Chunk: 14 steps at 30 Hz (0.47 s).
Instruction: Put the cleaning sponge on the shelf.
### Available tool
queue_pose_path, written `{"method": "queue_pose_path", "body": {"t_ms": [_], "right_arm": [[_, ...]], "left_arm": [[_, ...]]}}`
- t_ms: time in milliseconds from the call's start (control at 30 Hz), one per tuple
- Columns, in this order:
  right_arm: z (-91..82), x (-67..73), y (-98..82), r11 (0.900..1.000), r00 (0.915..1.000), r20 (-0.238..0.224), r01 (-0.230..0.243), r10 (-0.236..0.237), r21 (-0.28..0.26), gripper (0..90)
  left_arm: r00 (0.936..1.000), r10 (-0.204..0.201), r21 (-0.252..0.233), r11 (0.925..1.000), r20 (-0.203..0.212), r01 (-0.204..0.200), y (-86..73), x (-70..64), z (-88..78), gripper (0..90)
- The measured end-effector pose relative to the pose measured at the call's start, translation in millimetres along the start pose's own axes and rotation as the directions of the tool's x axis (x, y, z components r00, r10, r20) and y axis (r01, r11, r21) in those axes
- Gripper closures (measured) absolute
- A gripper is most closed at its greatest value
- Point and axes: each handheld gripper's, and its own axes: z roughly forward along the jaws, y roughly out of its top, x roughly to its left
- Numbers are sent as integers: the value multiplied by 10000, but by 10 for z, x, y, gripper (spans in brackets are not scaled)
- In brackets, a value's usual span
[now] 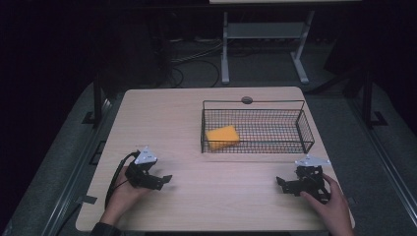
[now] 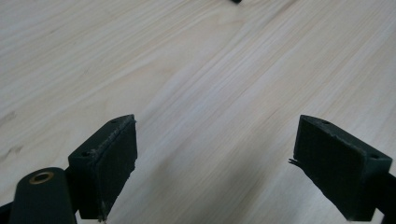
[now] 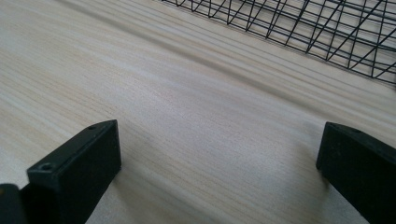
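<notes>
A black wire basket (image 1: 305,129) stands on the right rear part of the wooden table (image 1: 167,118), with a yellow-orange sponge (image 1: 223,135) lying in its left end. My left gripper (image 1: 163,181) rests low over the front left of the table, held by a hand and pointing right. Its jaws are wide apart over bare wood (image 2: 215,135). My right gripper (image 1: 281,186) sits at the front right, pointing left, just in front of the basket. It is open too, with nothing between its fingers (image 3: 219,140). The basket's mesh wall (image 3: 299,28) crosses the top of the right gripper view.
A round grommet hole (image 1: 247,100) sits at the table's far edge behind the basket. Beyond the table there is a dark floor with cables and a white desk frame (image 1: 225,54). Bare wood lies between the two grippers.
</notes>
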Motion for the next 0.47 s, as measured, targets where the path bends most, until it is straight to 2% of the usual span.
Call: {"method": "queue_pose_path", "body": {"t_ms": [133, 333, 467], "right_arm": [[0, 0, 0, 10000, 10000, 4, -2, 2, -1, 0], [0, 0, 0, 10000, 10000, 5, -1, 1, 2, 0], [0, 0, 0, 10000, 10000, 4, -4, 4, 3, 0]], "left_arm": [[10000, 72, 306, 9995, -47, -70, -87, -4, 52, 129], [10000, 21, 487, 9988, 5, -21, -135, -3, 95, 129], [10000, 32, 343, 9994, 22, -33, -160, -6, 95, 126]]}}
